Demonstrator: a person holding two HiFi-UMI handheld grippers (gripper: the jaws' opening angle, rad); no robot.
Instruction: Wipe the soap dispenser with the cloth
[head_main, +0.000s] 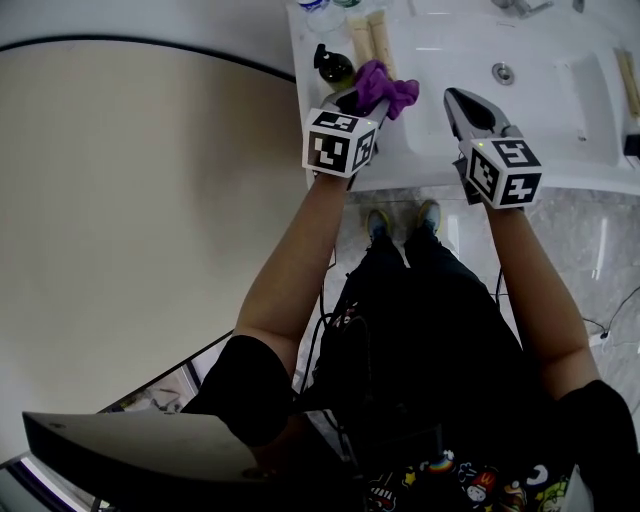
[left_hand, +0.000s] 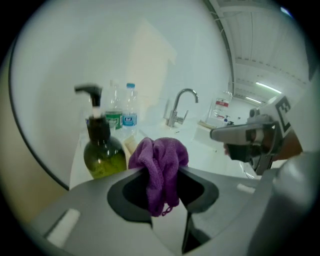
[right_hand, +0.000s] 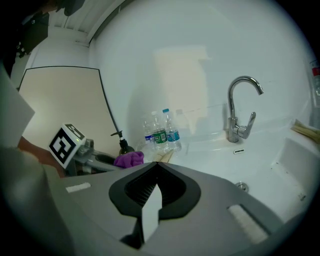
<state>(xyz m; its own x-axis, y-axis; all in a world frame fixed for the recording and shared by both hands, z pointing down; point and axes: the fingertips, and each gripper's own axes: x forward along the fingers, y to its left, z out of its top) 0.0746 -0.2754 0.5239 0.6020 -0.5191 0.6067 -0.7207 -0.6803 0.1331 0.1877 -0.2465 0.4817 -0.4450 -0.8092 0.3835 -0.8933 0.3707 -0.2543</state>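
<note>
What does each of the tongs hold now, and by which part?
The left tongs pinch the purple cloth by a bunched fold, most of it bulging past the tips. The right tongs are shut, empty.

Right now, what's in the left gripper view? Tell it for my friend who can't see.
The left gripper pinches a bunched purple cloth in its jaws, beside a dark green soap dispenser with a black pump. Behind stand water bottles and a chrome faucet on a white sink counter; the right gripper shows at right.
</note>
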